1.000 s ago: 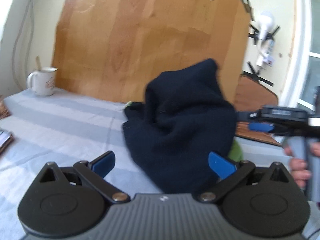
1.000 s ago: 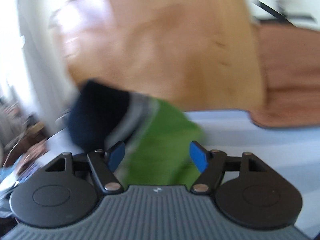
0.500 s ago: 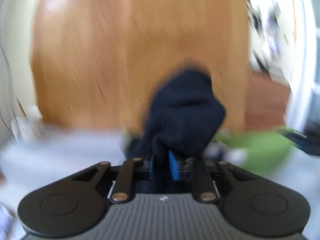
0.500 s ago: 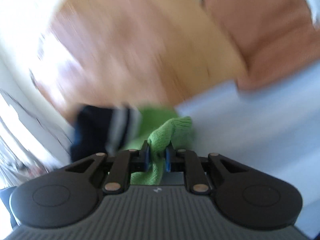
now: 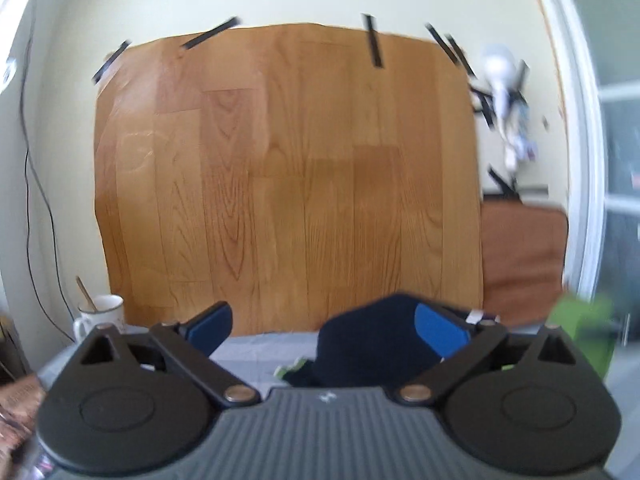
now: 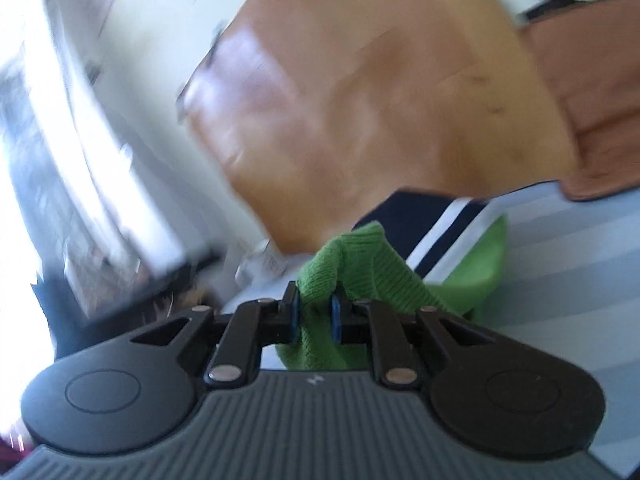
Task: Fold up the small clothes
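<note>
My right gripper pinches green knit: soft, light, stretchy; grip hem. My left gripper jaws just sprang wide, empty, navy garment beyond.

Left gripper wide open, jaws just opened, nothing pinched. Dark blue cloth lying low between the blue pads, closer to the right one, on a pale striped sheet. Bit of blurry green cloth at the right edge. White mug with a stick in it on the left. Big wooden board taped to the wall behind.
</note>
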`<state>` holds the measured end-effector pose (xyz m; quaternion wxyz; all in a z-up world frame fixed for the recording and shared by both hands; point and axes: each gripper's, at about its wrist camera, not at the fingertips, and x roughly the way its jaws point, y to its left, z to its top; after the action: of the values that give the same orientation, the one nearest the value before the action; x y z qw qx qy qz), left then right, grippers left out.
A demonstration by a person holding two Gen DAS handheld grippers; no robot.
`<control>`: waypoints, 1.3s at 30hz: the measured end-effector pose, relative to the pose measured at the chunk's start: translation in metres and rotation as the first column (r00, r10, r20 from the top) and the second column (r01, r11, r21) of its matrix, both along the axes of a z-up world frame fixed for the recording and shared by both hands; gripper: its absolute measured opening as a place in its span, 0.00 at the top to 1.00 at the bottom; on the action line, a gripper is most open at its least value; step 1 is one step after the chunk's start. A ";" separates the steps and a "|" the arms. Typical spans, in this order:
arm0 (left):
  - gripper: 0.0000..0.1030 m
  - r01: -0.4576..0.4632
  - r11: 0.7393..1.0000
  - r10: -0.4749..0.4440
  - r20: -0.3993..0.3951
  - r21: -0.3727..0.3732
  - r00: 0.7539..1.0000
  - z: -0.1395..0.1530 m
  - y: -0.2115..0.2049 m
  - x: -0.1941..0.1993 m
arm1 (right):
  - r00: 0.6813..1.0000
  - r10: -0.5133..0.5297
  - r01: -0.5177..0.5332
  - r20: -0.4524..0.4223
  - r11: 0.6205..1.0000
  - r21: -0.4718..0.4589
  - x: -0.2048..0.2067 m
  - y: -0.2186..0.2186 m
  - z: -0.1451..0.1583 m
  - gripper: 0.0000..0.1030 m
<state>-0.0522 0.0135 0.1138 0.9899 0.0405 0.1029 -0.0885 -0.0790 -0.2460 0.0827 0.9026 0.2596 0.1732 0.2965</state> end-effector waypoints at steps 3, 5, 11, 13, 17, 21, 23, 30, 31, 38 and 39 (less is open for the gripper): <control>0.01 -0.009 0.999 0.009 -0.015 0.043 1.000 -0.001 -0.002 0.009 | 0.991 -0.108 0.105 0.082 0.994 0.041 -0.010 -0.026 0.028 0.83; 0.01 -0.014 0.999 0.015 -0.026 0.032 1.000 0.004 -0.002 0.015 | 0.964 -0.187 0.171 0.191 0.981 0.096 -0.025 -0.052 0.048 0.87; 0.00 0.076 0.996 -0.076 -0.003 -0.041 0.997 0.014 -0.013 0.007 | 0.876 -0.312 0.256 0.368 0.947 0.193 -0.067 -0.072 0.099 0.97; 0.00 0.114 0.993 -0.114 0.024 -0.031 0.993 0.015 -0.025 -0.002 | 0.892 -0.282 0.263 0.354 0.959 0.103 -0.058 -0.055 0.099 0.97; 0.00 0.215 0.976 -0.215 0.012 0.031 0.976 0.000 -0.057 -0.022 | 0.891 -0.331 0.339 0.311 0.940 0.030 -0.039 -0.060 0.074 0.93; 0.01 0.340 0.911 -0.342 -0.035 0.234 0.939 -0.039 -0.115 -0.043 | 0.886 -0.421 0.422 0.197 0.906 0.036 -0.053 -0.096 0.034 0.89; 0.04 0.396 0.856 -0.402 -0.054 0.331 0.914 -0.060 -0.143 -0.052 | 0.885 -0.457 0.455 0.094 0.890 0.036 -0.053 -0.115 0.004 0.79; 0.15 0.410 0.759 -0.365 -0.192 0.506 0.911 -0.121 -0.192 -0.029 | 0.822 -0.496 0.508 -0.280 0.861 -0.032 -0.051 -0.150 -0.102 0.38; 0.27 0.403 0.756 -0.341 -0.214 0.516 0.915 -0.126 -0.192 -0.022 | 0.819 -0.480 0.498 -0.315 0.867 -0.026 -0.050 -0.151 -0.112 0.38; 0.85 0.433 0.797 -0.342 -0.276 0.421 0.898 -0.118 -0.185 0.005 | 0.870 -0.349 0.396 -0.349 0.916 0.070 -0.023 -0.135 -0.118 0.38; 0.85 0.423 0.827 -0.344 -0.262 0.370 0.902 -0.105 -0.172 0.007 | 0.882 -0.326 0.370 -0.340 0.926 0.073 -0.019 -0.131 -0.114 0.48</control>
<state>-0.0450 -0.1587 0.0086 0.9058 0.2631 0.2001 -0.2653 -0.0976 -0.3767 -0.0317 0.8810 0.3920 0.2478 0.0940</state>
